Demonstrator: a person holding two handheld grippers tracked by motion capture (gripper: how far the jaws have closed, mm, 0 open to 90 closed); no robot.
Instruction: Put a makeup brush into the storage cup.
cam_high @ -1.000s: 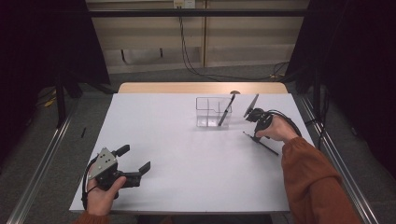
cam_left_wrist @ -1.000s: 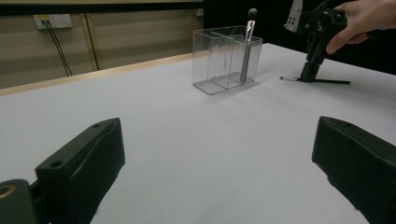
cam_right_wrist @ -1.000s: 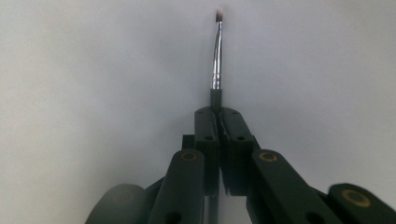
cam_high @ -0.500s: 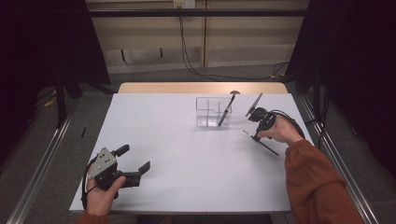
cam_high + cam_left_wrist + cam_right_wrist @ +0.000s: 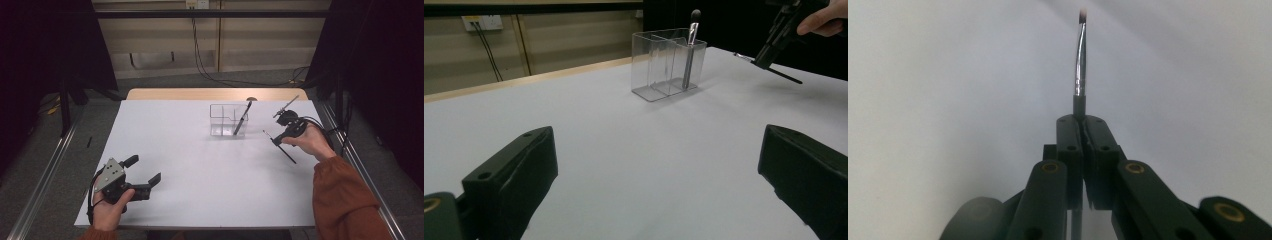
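A person sits at a white table (image 5: 200, 165) with a two-jaw gripper in each hand. The right gripper (image 5: 276, 141) is held above the table near its far right side, its jaws pressed together on a thin makeup brush (image 5: 1080, 65). In the right gripper view the jaws meet around the brush's dark handle, and the silver ferrule and small bristle tip stick out straight ahead of them, with blurred white tabletop behind. From the high view the brush (image 5: 285, 152) runs through the jaws at a slant: a short end points toward the far left of the gripper, and the longer dark handle trails back toward the person's right hand (image 5: 310, 142). The brush is lifted clear of the table.

Just to the left of the right gripper, and a little farther from the person, stands a clear plastic organizer (image 5: 225, 120) with compartments. A second makeup brush (image 5: 242, 119) leans in its right compartment, rounded dark head up. In the left gripper view the organizer (image 5: 664, 65) sits well ahead of the jaws, with the right gripper (image 5: 769, 52) and its brush beyond it to the right.

The left gripper (image 5: 142, 172) rests low at the near left of the table, well apart from everything else. Its jaws stand wide apart with nothing between them.
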